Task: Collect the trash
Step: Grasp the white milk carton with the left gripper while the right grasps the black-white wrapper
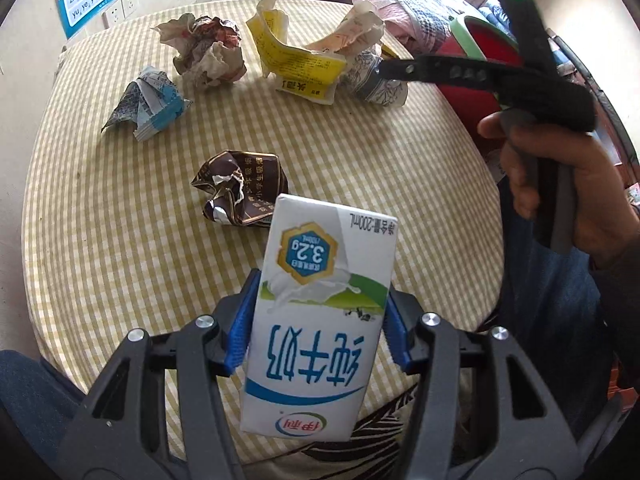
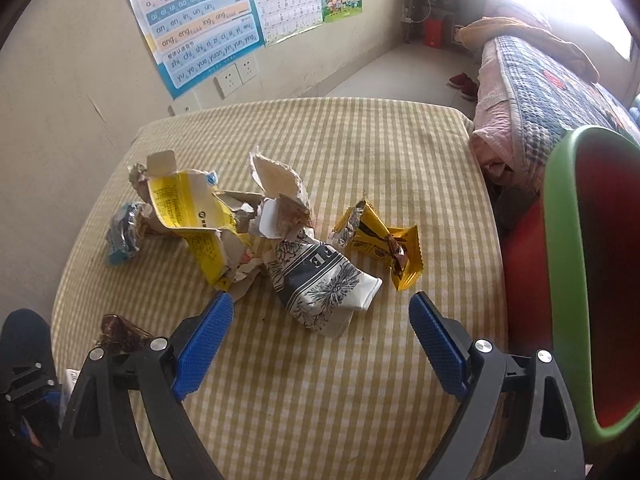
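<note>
Pointing steeply down over the checked tablecloth (image 1: 100,248), the left gripper (image 1: 318,328) is clamping a white and blue milk carton (image 1: 320,312) between its blue pads (image 1: 242,328), jaws about half apart. The right gripper (image 2: 320,344), held in a hand (image 1: 560,184) seen from the left wrist, is hanging wide open and empty above a crumpled floral wrapper (image 2: 320,284). A green-rimmed red bin (image 2: 592,280) is standing beside the table; its contents cannot be made out. More crumpled trash is lying farther back on the cloth.
</note>
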Demonstrator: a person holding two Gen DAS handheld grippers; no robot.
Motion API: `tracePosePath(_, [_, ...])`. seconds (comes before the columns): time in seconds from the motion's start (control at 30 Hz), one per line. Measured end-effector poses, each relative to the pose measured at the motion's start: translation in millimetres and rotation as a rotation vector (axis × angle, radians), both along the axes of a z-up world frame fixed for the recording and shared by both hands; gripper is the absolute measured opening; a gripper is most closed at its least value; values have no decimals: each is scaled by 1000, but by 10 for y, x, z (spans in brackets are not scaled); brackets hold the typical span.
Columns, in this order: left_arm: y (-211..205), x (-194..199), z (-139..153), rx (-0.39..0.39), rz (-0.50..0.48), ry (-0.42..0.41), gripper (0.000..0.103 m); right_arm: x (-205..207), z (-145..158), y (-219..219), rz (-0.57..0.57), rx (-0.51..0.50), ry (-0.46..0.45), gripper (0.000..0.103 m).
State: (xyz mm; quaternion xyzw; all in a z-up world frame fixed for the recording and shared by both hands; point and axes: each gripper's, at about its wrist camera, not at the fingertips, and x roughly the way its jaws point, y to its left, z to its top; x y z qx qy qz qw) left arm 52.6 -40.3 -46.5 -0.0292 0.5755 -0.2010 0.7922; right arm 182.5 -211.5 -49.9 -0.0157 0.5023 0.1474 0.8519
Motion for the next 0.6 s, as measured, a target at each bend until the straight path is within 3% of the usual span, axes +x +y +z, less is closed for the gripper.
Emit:
tracePosePath(0.17, [12,39,26,-51,7,-5,53,118,-236,172,105,-100,25,83])
tracePosePath(0.27, [-9,68,30,-63,7,-5,53,114,-324,278,159,-169,8,71])
tracePosePath(0.3, [-3,83,20,-67,8,-2,53,111,-347,300,170,-186,7,62])
tracePosePath(0.6, [77,85,58,-86,55,-20,53,23,-324,212,150,-116,54,55])
